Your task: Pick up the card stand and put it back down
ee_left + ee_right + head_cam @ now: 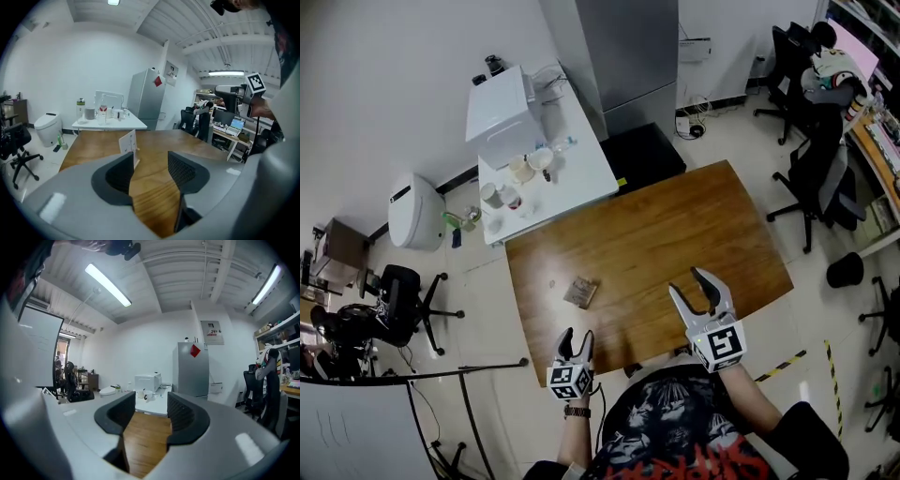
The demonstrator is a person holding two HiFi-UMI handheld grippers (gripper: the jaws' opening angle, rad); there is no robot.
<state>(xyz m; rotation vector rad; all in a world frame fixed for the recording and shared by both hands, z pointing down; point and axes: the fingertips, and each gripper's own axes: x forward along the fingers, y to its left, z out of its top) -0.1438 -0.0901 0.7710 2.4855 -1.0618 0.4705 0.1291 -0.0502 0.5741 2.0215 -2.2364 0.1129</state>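
The card stand is a small printed card standing on the brown wooden table, left of the middle. In the left gripper view the card stand stands upright just beyond the left jaw. My left gripper hovers at the table's near edge, a short way in front of the stand; the left gripper has its jaws drawn close, with nothing between them. My right gripper is held above the near right part of the table, away from the stand. The right gripper shows close-set jaws and only bare wood between them.
A white side table with cups and a white box adjoins the far left end. A grey fridge stands behind. Office chairs are at the right, one chair at the left, a white toilet-like unit beyond.
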